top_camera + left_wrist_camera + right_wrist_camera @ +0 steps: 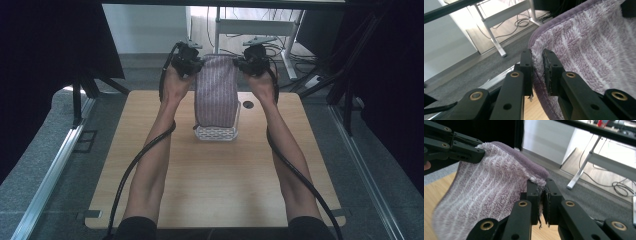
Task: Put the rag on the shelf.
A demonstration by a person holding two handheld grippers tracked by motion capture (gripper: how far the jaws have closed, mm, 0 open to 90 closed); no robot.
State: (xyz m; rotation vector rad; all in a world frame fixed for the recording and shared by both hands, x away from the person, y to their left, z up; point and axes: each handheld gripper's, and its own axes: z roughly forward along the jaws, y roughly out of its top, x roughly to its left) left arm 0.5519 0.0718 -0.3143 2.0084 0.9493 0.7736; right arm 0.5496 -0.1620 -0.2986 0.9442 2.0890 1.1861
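The striped purple towel (216, 92) hangs lengthwise downward into a white basket (216, 133). The left gripper (192, 64) and right gripper (246, 62) each clamp an upper corner, stretching its top edge between them.

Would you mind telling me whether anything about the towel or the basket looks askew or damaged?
Nothing stands out. The left tool and right tool each pinch a top corner of the purple striped towel, which hangs straight, its lower end in the white basket on the table.

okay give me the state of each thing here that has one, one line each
Purple striped towel: held up by its top corners, hanging, lower end in the basket.
White basket: upright on the table, towel inside.
Left claw: shut on the towel's edge.
Right claw: shut on the towel's corner.
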